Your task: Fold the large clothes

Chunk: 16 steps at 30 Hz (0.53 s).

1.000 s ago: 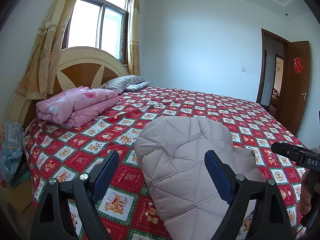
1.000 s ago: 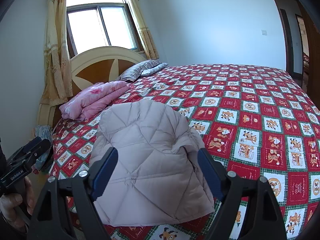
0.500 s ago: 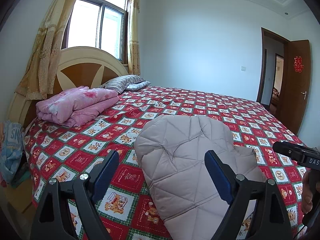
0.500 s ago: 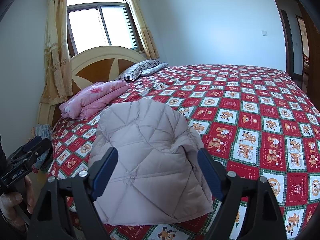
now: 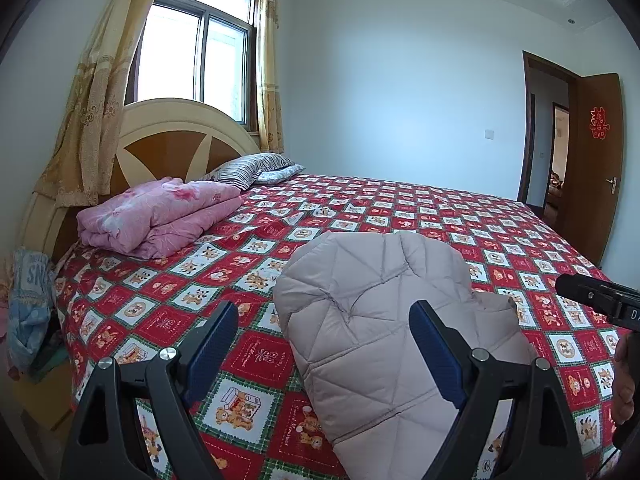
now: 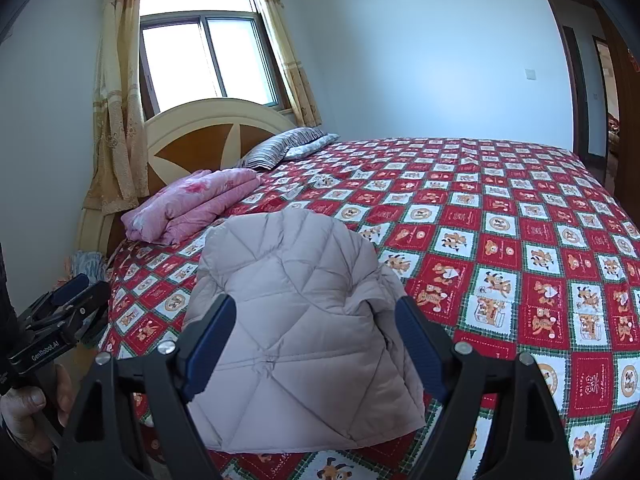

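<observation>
Fingers [image 5: 212,344] of both grippers were held spread wide, empty.
A folded quilted jacket [image 6: 304,320] was laid on the bed [image 6: 520,240], beneath them.

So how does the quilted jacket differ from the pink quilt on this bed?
The quilted jacket is pale beige-grey with diamond stitching; the pink quilt is pink with a floral print. The jacket lies near the bed's front edge, just ahead of both open grippers; the quilt sits back by the headboard. The jacket lies in a flattish bundle, the quilt in a thicker stack. Both are folded and rest on the bedspread.
</observation>
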{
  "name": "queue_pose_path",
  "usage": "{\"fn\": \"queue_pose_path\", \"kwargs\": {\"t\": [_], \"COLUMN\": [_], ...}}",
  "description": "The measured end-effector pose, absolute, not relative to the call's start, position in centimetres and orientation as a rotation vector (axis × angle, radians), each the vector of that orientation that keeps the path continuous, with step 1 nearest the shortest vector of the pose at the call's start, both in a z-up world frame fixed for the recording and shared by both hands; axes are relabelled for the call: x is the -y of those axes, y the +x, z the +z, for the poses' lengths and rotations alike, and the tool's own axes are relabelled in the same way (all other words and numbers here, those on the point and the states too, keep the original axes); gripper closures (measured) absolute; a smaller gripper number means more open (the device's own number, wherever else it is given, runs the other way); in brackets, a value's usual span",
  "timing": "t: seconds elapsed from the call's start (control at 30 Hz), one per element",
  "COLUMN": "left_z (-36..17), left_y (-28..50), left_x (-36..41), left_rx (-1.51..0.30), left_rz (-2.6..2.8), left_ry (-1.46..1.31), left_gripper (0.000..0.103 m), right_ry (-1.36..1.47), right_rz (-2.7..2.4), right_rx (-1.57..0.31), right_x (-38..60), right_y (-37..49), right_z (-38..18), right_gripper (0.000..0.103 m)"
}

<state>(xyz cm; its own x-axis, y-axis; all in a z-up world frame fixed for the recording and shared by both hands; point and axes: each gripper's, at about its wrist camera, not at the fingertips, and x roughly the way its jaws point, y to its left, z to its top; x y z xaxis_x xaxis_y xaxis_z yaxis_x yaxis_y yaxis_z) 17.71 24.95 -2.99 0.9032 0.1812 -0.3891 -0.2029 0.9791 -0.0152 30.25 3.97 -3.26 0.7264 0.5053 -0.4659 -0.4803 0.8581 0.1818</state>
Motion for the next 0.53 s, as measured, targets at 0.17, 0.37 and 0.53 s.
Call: {"fn": "queue_pose_path", "kwargs": {"t": [0.17,0.37,0.53], "left_z": [-3.09,-3.29,-3.15], "left_y": [17.93,17.77,17.77], "left_x": [-25.04,-24.63,-24.16], "left_rx": [-0.405,-0.388,-0.382], "left_rz": [0.190,0.195,0.174], "left_ry": [-0.077,-0.038,-0.029], "left_gripper": [0.015,0.015,0.015], "right_ry": [0.048,0.049,0.049], "right_rz": [0.542,0.539,0.539], "right_rx": [-0.531,-0.543,-0.544], "right_x": [-3.89,-3.74,-3.63], "right_y": [30.24,30.23,30.28], "right_z": [-3.33,-3.52,-3.58], "right_gripper": [0.019,0.019,0.019]}}
